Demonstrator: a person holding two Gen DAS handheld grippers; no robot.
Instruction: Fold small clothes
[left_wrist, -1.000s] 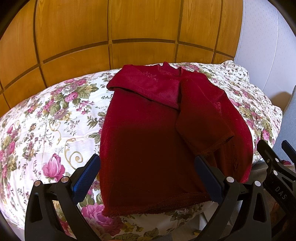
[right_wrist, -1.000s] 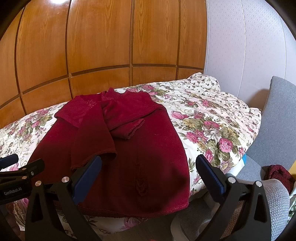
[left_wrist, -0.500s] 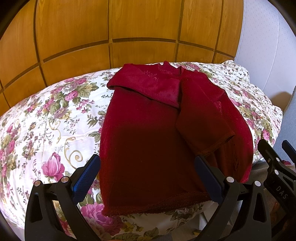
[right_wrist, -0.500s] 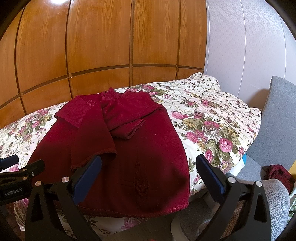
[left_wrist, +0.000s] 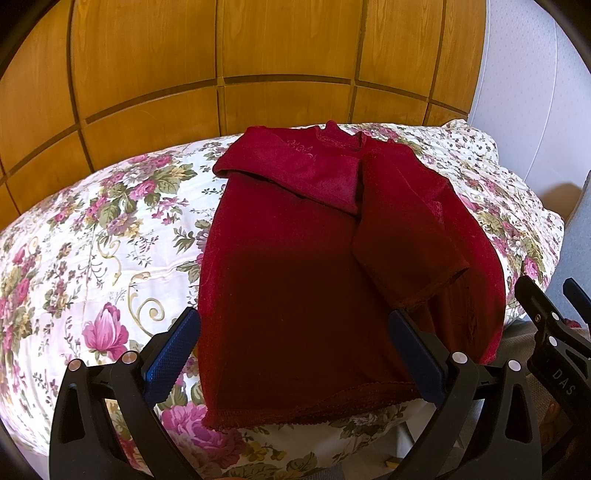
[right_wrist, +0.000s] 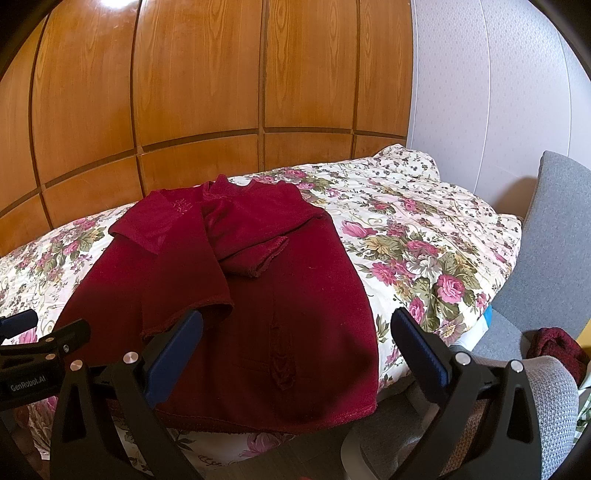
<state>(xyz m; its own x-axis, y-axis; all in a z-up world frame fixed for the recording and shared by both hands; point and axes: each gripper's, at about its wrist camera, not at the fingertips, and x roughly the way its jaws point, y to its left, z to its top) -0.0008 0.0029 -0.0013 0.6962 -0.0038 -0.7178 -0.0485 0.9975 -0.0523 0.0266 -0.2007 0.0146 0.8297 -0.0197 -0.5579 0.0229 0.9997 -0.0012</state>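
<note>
A dark red long-sleeved top (left_wrist: 295, 280) lies flat on a floral bedspread (left_wrist: 92, 240), neck toward the wooden wall, with both sleeves folded in across its chest. Its hem (left_wrist: 310, 408) runs along the near bed edge. My left gripper (left_wrist: 295, 332) hovers open over the hem, nothing between its blue pads. In the right wrist view the same top (right_wrist: 288, 302) fills the middle, and my right gripper (right_wrist: 295, 332) stands open above its lower right part, holding nothing. Each gripper shows at the edge of the other's view.
Wooden wall panels (right_wrist: 199, 92) rise behind the bed. A grey chair (right_wrist: 554, 251) stands to the right of the bed, with another dark red garment (right_wrist: 557, 347) on its seat. Floral bedspread (right_wrist: 424, 240) lies bare to the right of the top.
</note>
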